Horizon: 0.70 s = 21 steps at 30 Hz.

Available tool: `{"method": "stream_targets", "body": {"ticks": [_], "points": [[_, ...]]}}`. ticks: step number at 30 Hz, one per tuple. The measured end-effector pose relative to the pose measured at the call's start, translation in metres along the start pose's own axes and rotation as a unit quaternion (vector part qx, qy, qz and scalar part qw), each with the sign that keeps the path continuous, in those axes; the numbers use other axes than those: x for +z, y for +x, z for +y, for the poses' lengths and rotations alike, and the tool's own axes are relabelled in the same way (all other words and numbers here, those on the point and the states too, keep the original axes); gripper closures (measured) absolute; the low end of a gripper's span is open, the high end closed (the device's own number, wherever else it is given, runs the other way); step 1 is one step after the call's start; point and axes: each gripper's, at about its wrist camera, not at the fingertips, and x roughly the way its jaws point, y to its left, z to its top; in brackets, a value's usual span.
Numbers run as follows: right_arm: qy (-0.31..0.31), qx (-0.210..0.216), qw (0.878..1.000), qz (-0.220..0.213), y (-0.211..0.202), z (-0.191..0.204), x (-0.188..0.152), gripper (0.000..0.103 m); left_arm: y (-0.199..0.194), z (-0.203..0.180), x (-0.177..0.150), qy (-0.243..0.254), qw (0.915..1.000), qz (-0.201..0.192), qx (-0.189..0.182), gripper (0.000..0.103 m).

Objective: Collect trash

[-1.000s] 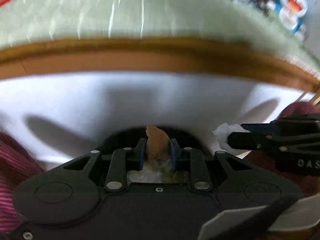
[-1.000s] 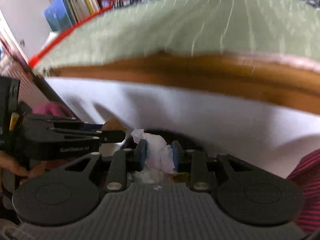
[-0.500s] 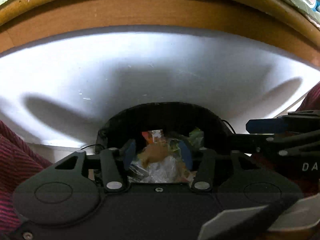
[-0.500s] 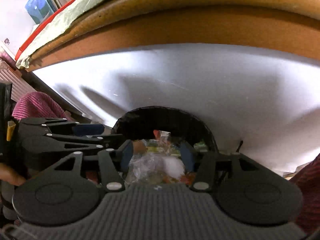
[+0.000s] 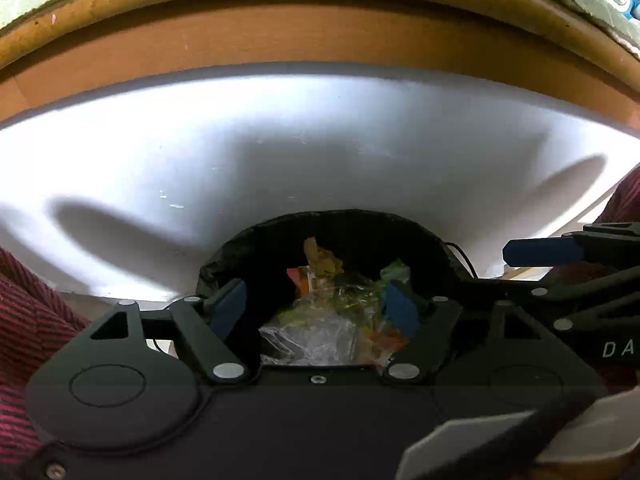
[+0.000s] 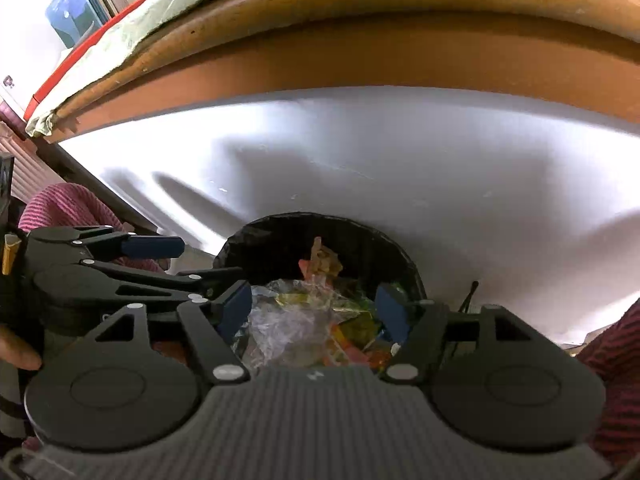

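A bin with a black liner stands below both grippers, filled with clear plastic wrappers and coloured packets. A brown scrap lies on top of the heap near the far rim. My left gripper hangs over the bin with its jaws opening and nothing between its pads. In the right wrist view the same bin and brown scrap show. My right gripper is above them, jaws also opening and empty. The left gripper reaches in from the left.
A white panel rises behind the bin under a brown wooden table edge covered with green cloth. Books stand at the upper left. Dark red striped cloth flanks the grippers. A thin black cable runs beside the bin.
Both grippers tipped down over the bin and opened. The brown scrap left the left jaws and the white tissue left the right jaws; both dropped into the bin.
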Motion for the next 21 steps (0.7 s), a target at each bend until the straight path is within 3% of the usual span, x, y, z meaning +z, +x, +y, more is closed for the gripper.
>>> {"method": "stream_targets", "body": {"ticks": [21], "points": [[-0.001, -0.018, 1.000, 0.021, 0.0025, -0.0061, -0.0050, 0.015, 0.0112, 0.0022, -0.0088, -0.019, 0.9990, 0.040, 0.005, 0.021]]}}
